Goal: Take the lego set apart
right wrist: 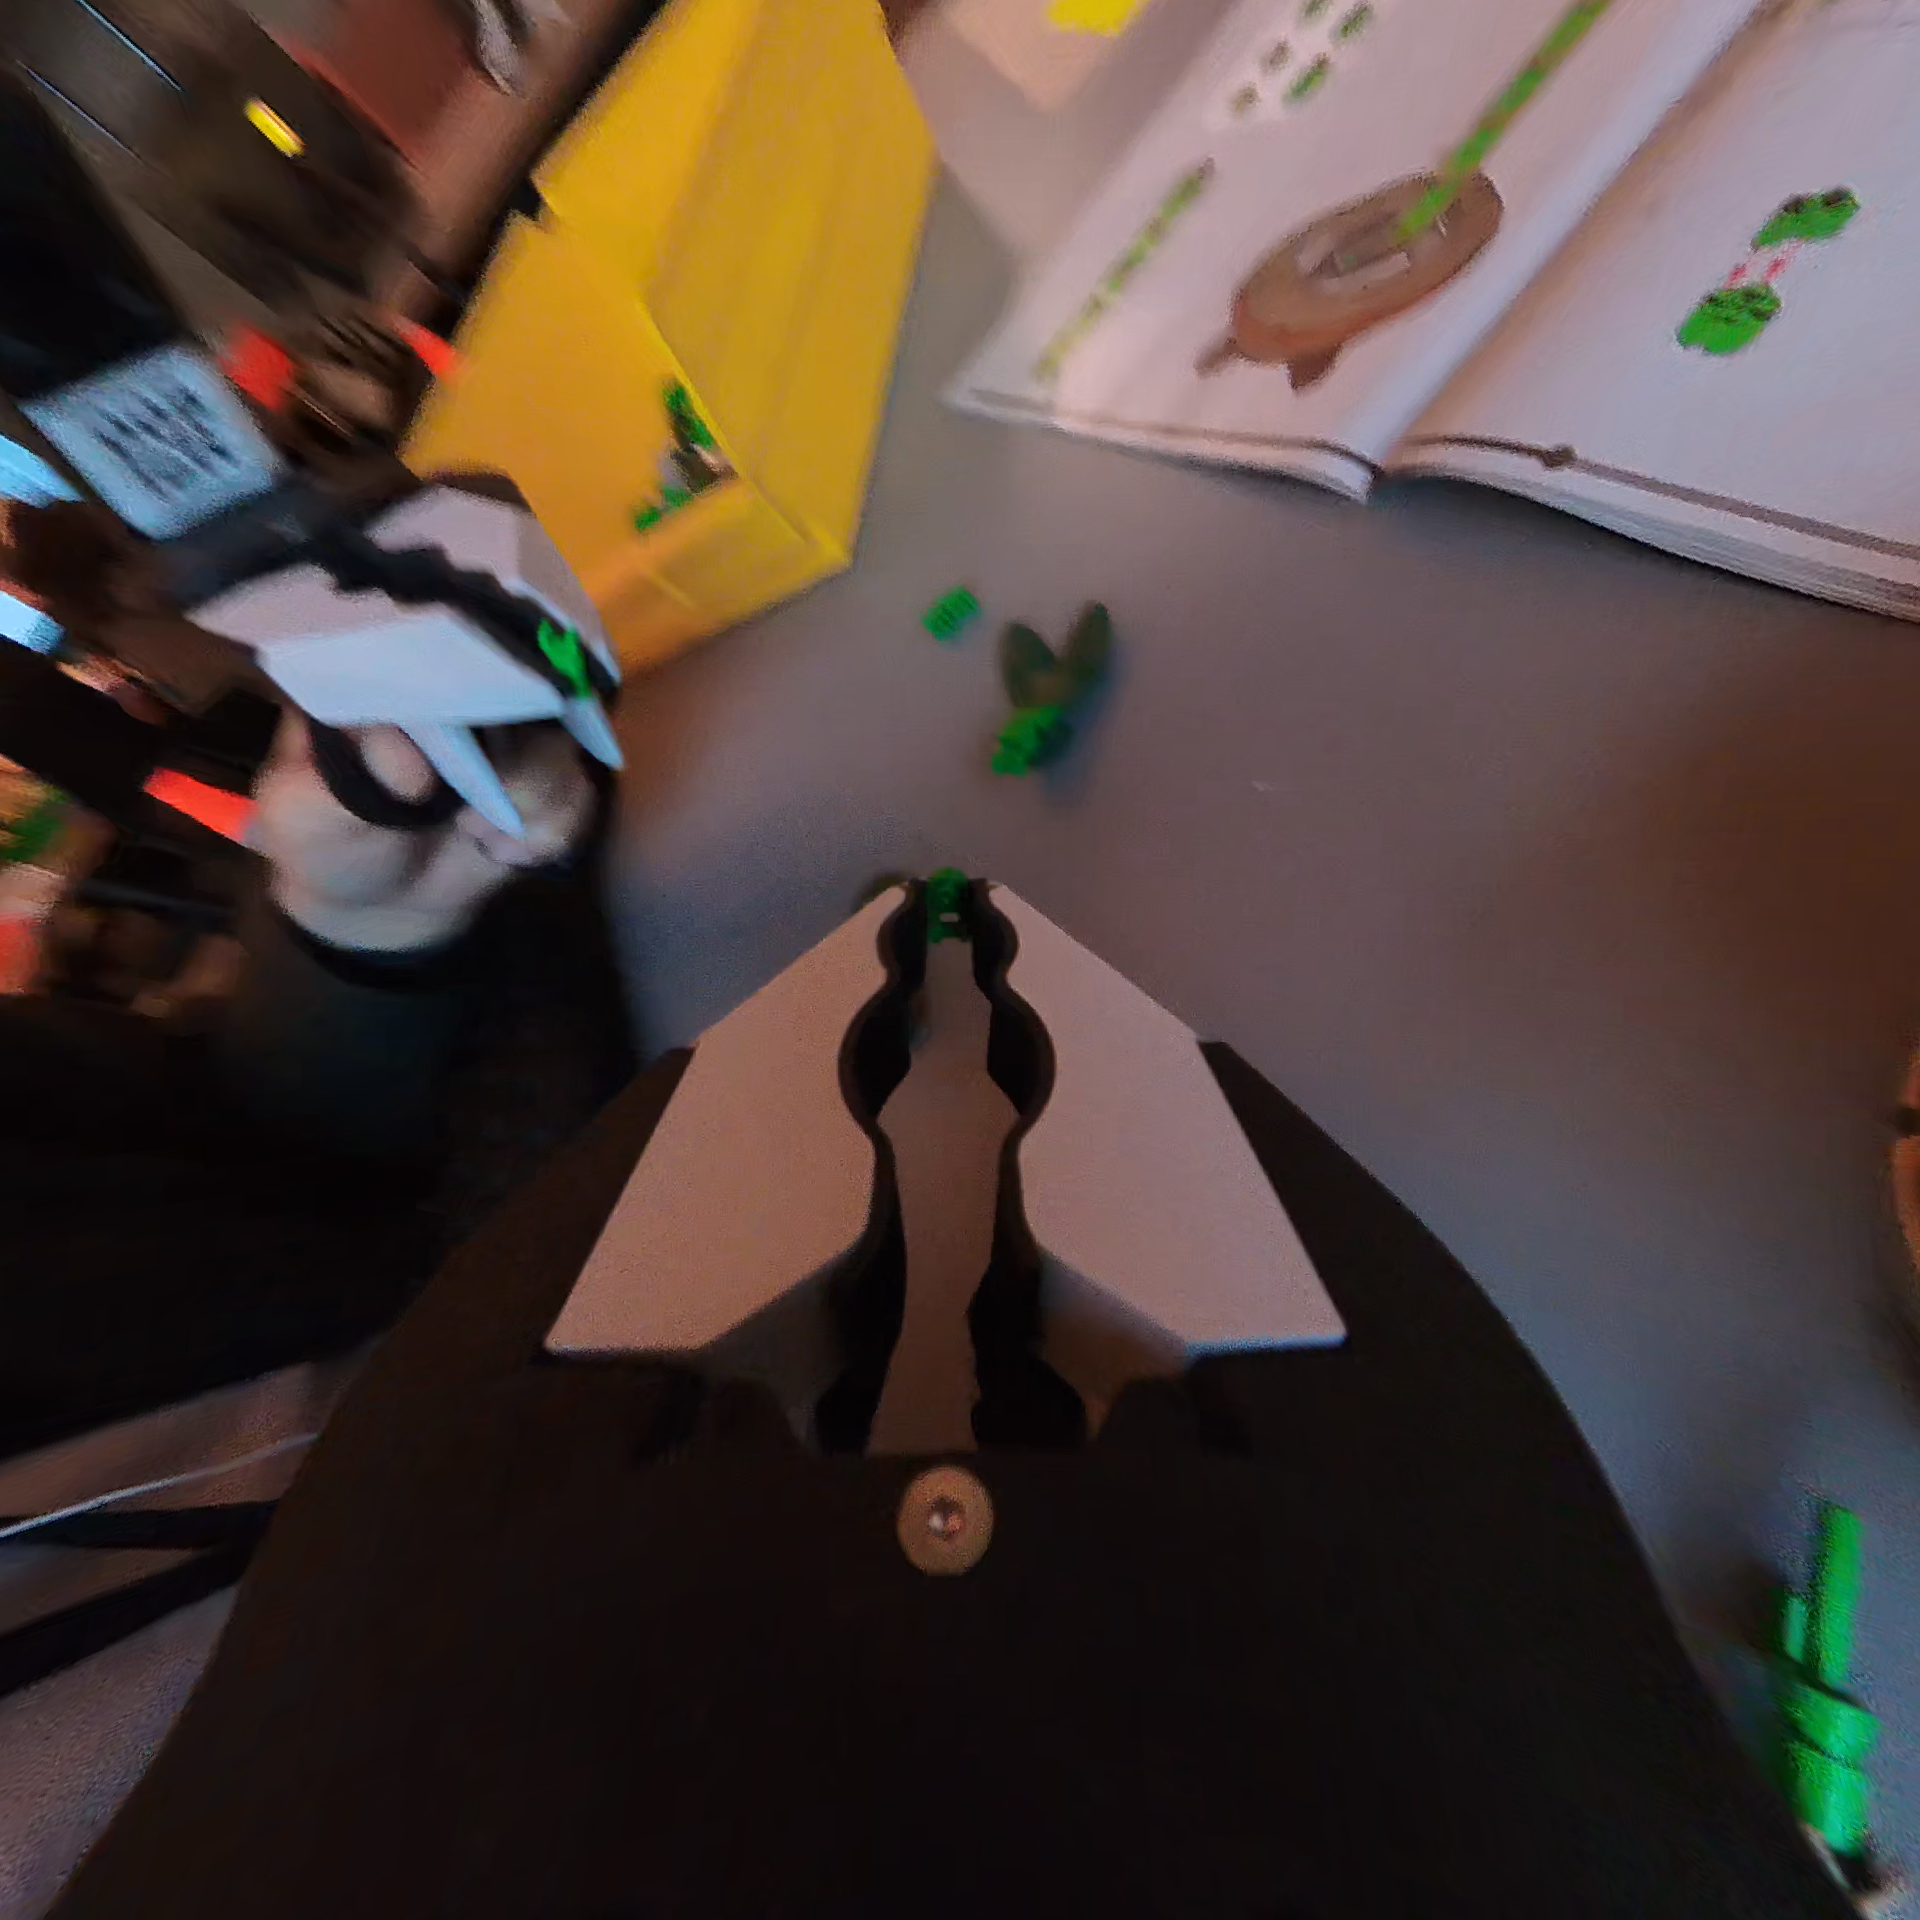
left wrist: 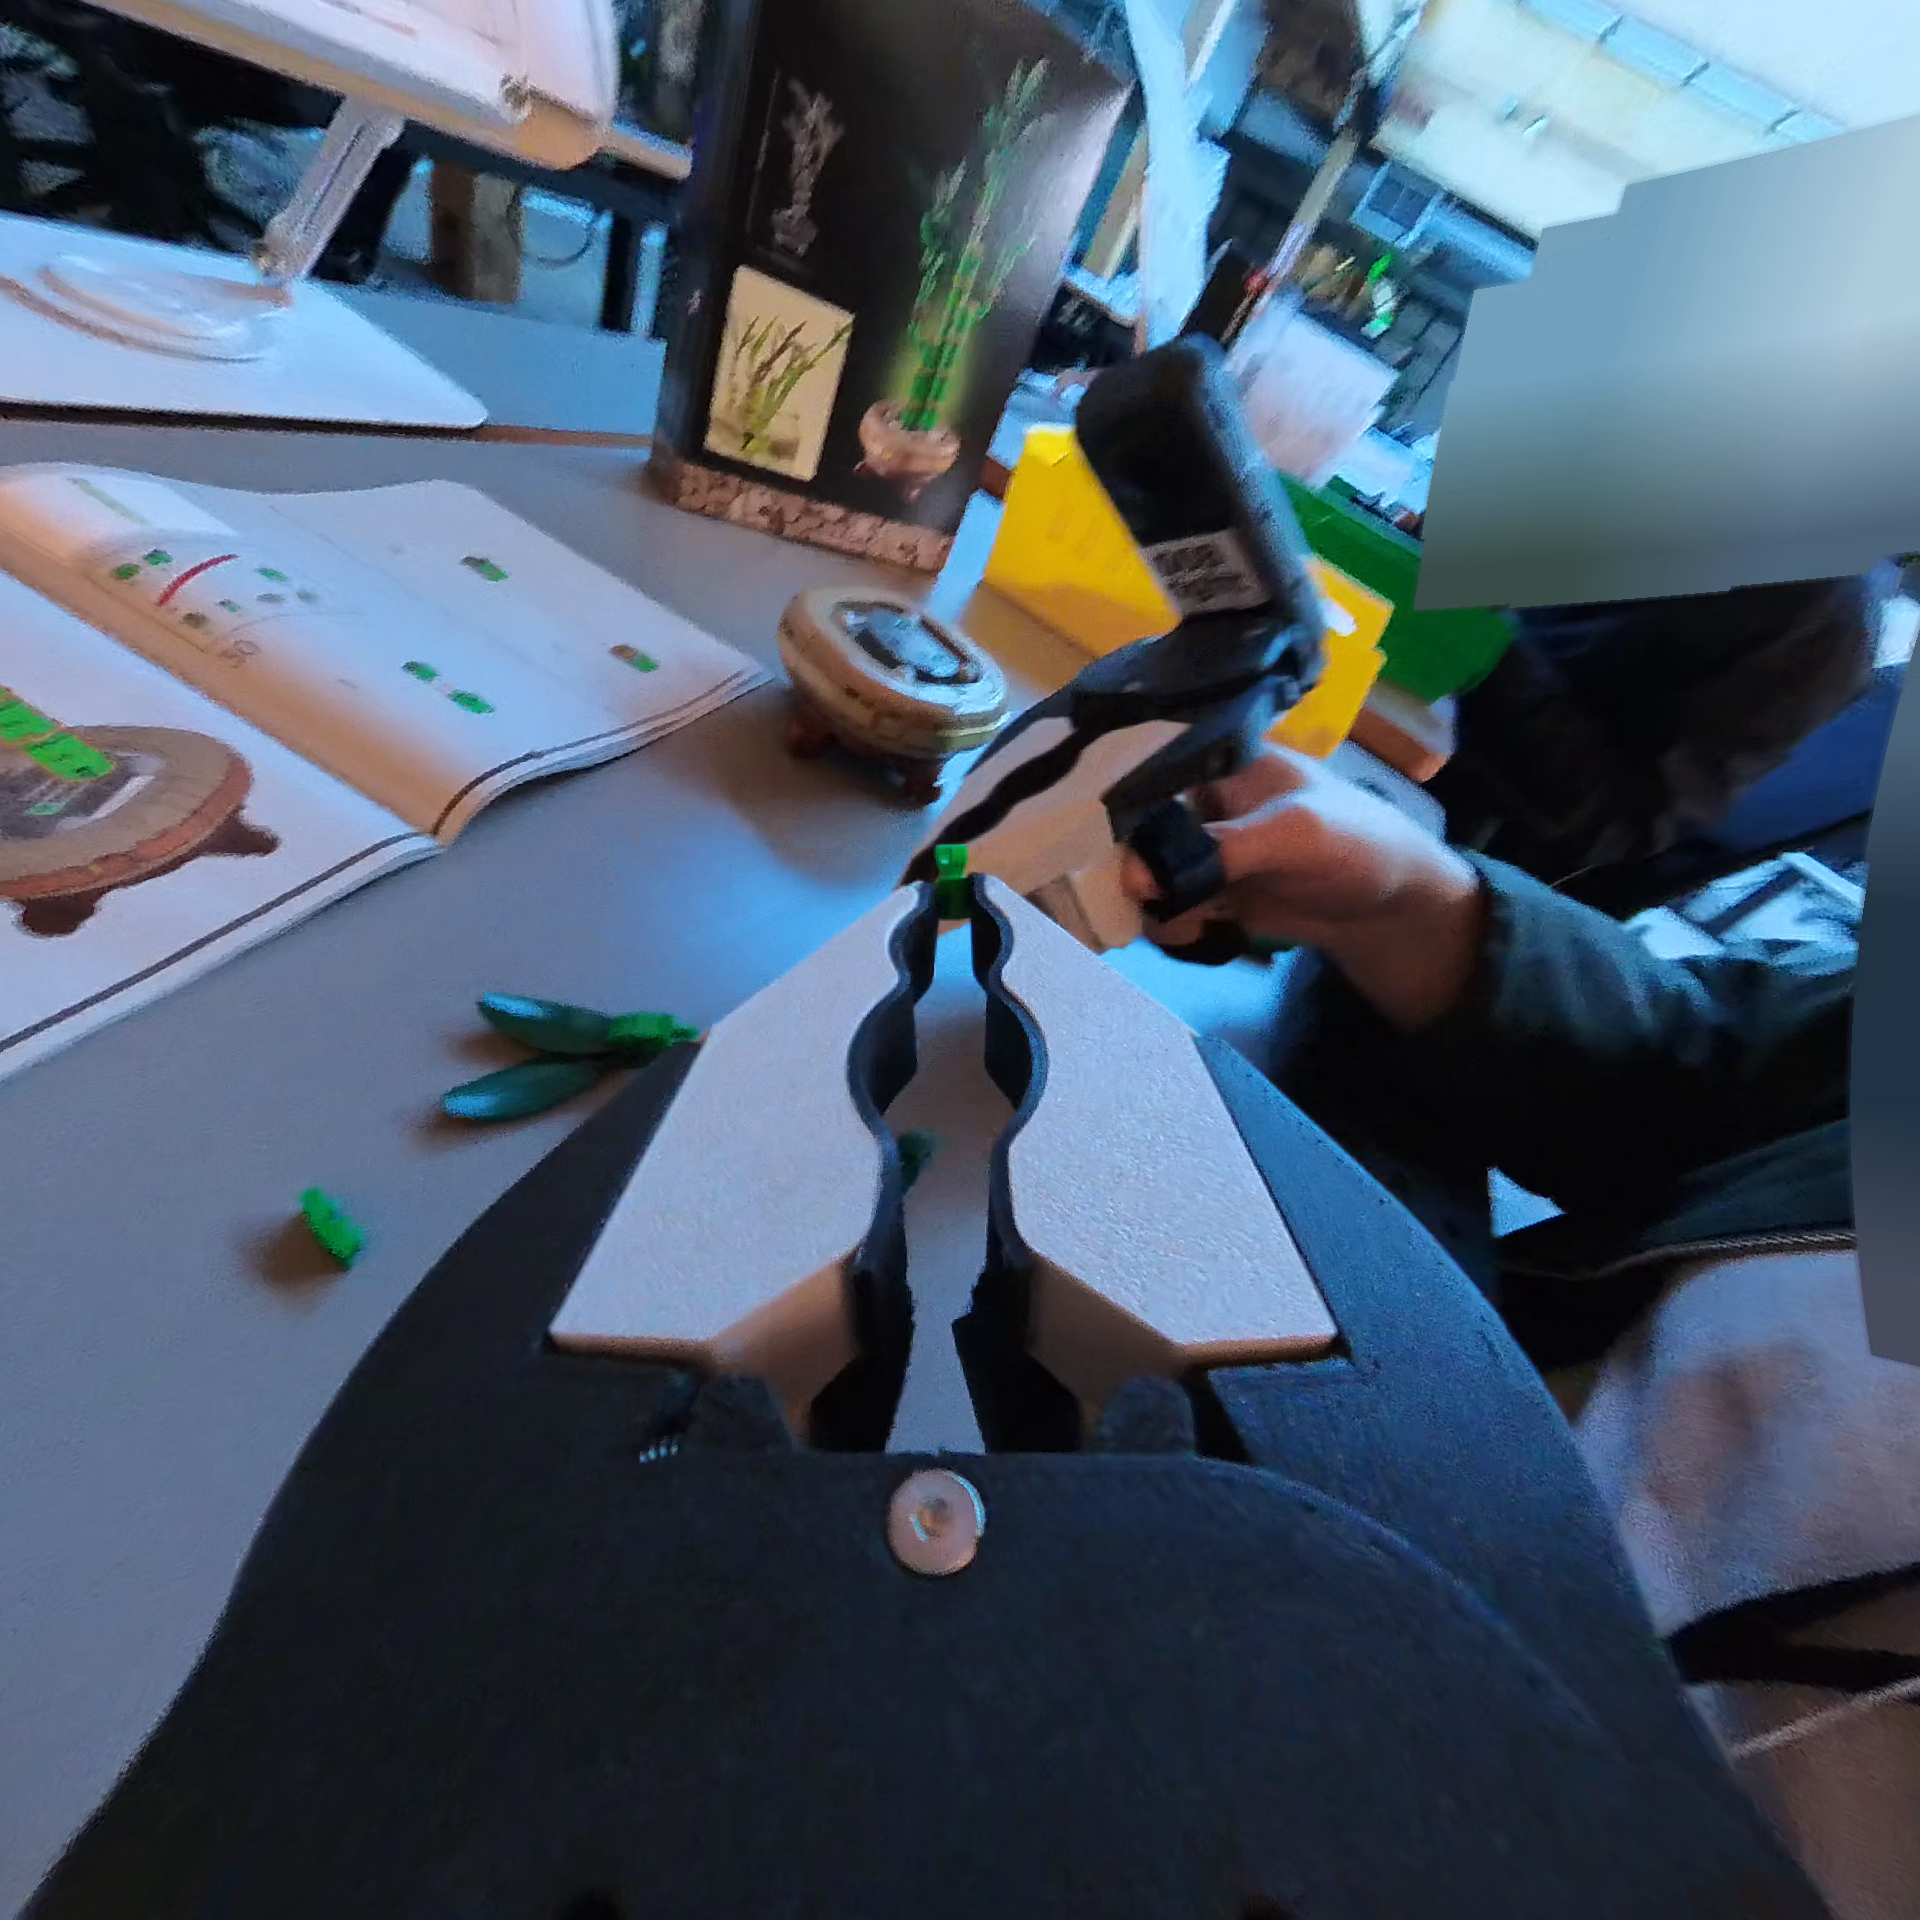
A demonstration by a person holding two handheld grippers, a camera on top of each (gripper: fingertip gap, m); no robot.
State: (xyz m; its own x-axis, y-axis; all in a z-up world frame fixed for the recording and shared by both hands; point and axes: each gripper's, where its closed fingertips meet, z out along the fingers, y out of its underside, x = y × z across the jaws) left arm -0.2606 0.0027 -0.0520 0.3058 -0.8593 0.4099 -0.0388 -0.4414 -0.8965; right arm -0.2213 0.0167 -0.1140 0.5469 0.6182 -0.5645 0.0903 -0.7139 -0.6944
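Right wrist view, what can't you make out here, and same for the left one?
- Right wrist view: motion blur hides the shape of the green piece in the right gripper.
- Right wrist view: green stalk blurred and cut by the lower edge.
- Left wrist view: the left gripper covers most of its green piece.
- Left wrist view: a mosaic patch hides the upper right.

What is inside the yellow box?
In the right wrist view, the open yellow plastic box holds a few small green pieces near its bottom. The picture is blurry and the box's walls hide the rest, so I cannot tell what else is inside.
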